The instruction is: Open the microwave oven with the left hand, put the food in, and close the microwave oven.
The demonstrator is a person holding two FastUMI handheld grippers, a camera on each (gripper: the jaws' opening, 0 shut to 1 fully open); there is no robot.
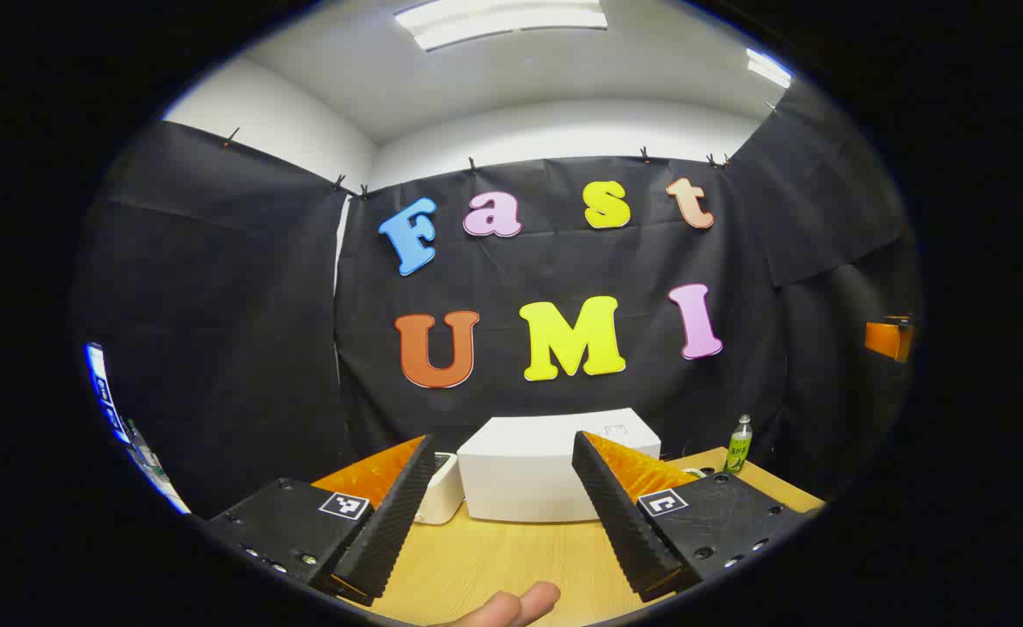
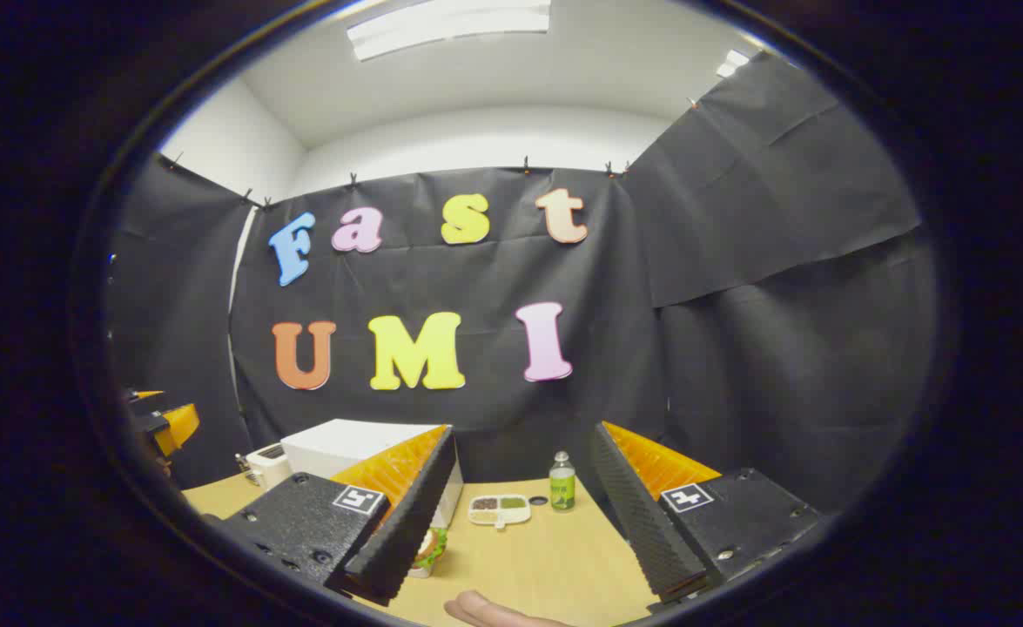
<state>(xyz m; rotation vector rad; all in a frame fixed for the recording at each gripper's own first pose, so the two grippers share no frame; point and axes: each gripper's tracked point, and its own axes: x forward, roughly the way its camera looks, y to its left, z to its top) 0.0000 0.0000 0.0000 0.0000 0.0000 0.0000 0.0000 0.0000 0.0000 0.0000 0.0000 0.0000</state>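
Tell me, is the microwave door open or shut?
Shut. The microwave shows a flat white front with no door swung out and no inside visible. Both tongs are open and away from it.

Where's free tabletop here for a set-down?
Bare wood lies in front of the microwave, between the open left gripper fingers, and right of the green bottle. It is crowded by the compartment tray and food beside the microwave.

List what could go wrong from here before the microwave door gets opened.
1. The bottle and the small divided tray stand on the table near the microwave; a wide sweep may knock them.
2. The food sits partly behind a finger of the right tool, which may nudge it.
3. The small white appliance crowds the microwave's left side, where the left tool must reach.
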